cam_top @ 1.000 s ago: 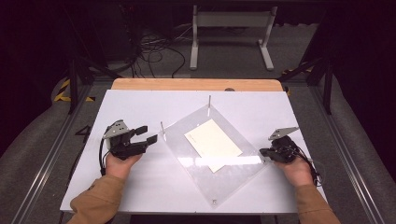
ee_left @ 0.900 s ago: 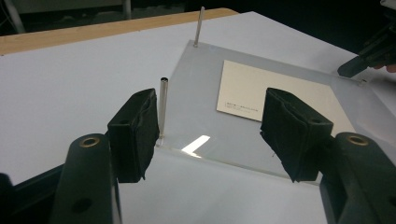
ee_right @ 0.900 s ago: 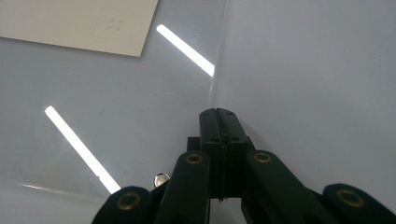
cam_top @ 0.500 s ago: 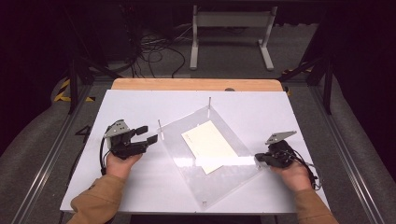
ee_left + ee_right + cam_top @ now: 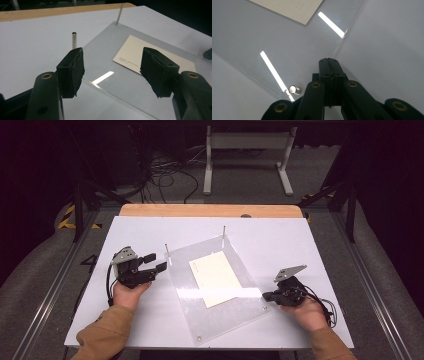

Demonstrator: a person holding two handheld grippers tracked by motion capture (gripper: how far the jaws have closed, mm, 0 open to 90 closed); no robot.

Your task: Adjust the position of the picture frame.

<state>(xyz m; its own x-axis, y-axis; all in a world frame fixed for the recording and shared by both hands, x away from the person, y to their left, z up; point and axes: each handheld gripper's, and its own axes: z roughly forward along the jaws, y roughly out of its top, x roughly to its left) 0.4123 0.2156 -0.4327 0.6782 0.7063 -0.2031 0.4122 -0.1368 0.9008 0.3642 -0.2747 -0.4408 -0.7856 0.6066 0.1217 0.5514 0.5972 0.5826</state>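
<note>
A clear acrylic plate (image 5: 220, 320) lies tilted on the white table (image 5: 280, 240), with a cream card (image 5: 215, 277) at its middle. Thin metal posts (image 5: 223, 231) stand at its far corners. My left gripper (image 5: 156, 262) is open beside the plate's left edge. In the left gripper view the gripper (image 5: 115, 72) has that edge between its pads (image 5: 71, 72), apart from both, and one post (image 5: 74, 40) rises just beyond. My right gripper (image 5: 266, 295) is shut at the plate's right corner. Its closed tips (image 5: 329, 61) rest over the plate (image 5: 287, 45) near a small metal stud (image 5: 294, 89).
A wooden strip (image 5: 210, 210) borders the table's far edge. Beyond it are a dark floor with cables (image 5: 170, 175) and a grey stand (image 5: 247, 150). Bare table surface lies on both sides of the plate.
My right gripper has moved left and toward me, onto the plate's right corner. The plate has shifted slightly left. The left gripper has stayed in place, open.
</note>
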